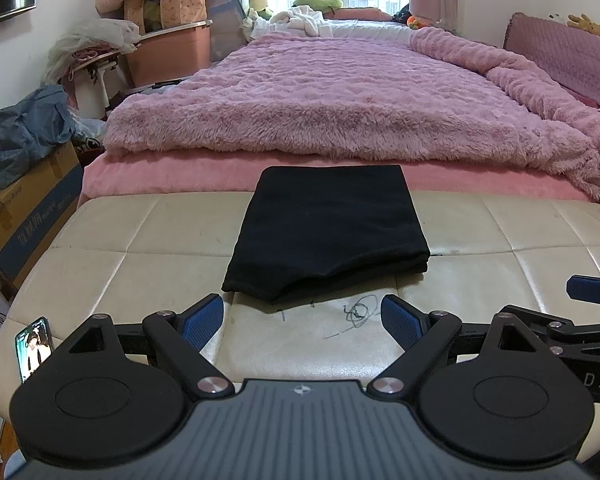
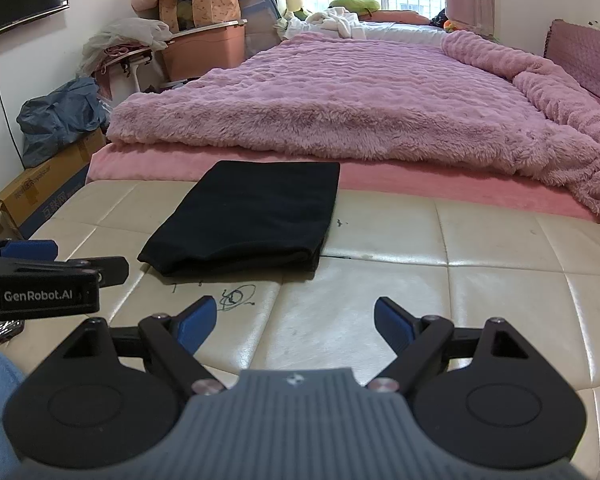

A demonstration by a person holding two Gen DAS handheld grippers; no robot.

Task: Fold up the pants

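Nearest the left wrist camera, the left tool [image 1: 302,316] hovers with its blue pads spread wide and nothing between them, just short of the near edge of the black pants [image 1: 328,232]; the right tool [image 2: 294,320] is spread the same way and empty, off to the right of the garment and a little nearer the person.

Both tools are clear of the cloth, so the main risk, as I judge it, is disturbing a fold that looks finished; a pad dragged across the top layer would slide it off the layers beneath, and a pinch that catches only the upper ply at the near edge would peel the stack open when lifted; the cream leather bench [image 1: 520,236] looks slick, so a push from one side may skate the whole bundle toward the pink bed [image 1: 172,176] rather than tidy it; the tools are also close together, and the right one's pad shows at the edge of the left view, so they may knock each other.

The pants lie folded into a compact rectangle on the bench, their far edge touching or just overlapping the pink bed edge; the top face is smooth and flat; the near edge shows several stacked layers, slightly uneven and bulging toward the left corner; the right side is squarer; the fabric looks soft, matte and fairly thick.

A phone [image 1: 34,346] lies at the bench's left end.
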